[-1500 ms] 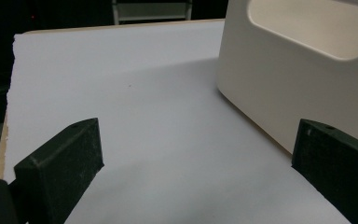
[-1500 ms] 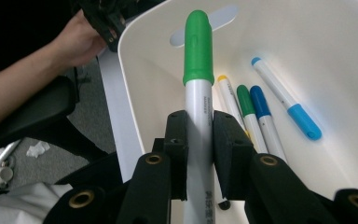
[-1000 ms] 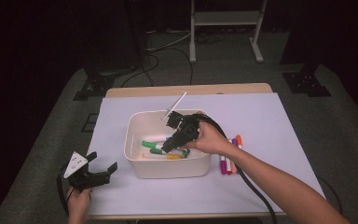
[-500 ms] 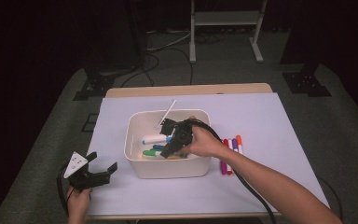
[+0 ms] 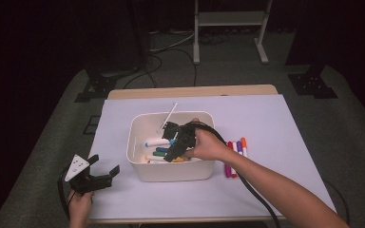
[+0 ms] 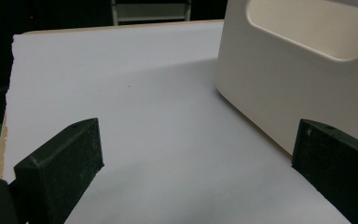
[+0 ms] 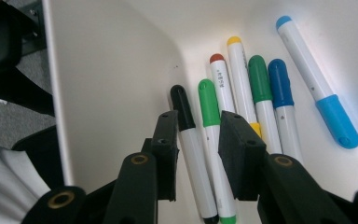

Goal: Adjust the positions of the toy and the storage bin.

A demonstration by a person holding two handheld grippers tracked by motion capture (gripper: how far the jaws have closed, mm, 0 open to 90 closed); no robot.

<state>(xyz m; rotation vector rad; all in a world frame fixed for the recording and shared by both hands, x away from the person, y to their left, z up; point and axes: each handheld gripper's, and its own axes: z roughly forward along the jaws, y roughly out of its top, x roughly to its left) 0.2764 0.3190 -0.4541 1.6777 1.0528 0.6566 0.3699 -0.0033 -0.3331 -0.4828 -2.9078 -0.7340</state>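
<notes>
The right tool point(image 5: 171, 142) is being held down inside the white bin point(image 5: 138, 164), which is sitting near the middle of the lilac-covered counter point(image 5: 275, 123). In the right gripper view its two black jaws are standing slightly apart, having just been opening, and nothing is being pinched by them: the black-capped marker point(image 7: 189, 140) and the green-capped marker point(image 7: 210, 140) are lying on the bin floor in line with the gap, seen through it and beyond the pads, not pressed. Beside them a row is being shown side by side: a red-capped marker point(image 7: 221, 84), a yellow-capped one point(image 7: 240, 79), a second green one point(image 7: 260, 93) and a dark blue one point(image 7: 280, 93), with a light blue marker point(image 7: 314, 84) lying a little apart at an angle. The bin's near wall is being seen just to the left of the jaws in that view.

Outside the bin, more markers point(image 5: 235, 154) are lying on the counter just beside its right wall, partly covered by the right forearm.

The left tool point(image 5: 97, 176) is being held low over the counter's near left corner, well apart from the work, with its jaws standing wide open and nothing between them; in the left gripper view, bare lilac sheet is lying between the pads and the bin's handle cut-out point(image 6: 307, 28) is being seen off to the right.
</notes>
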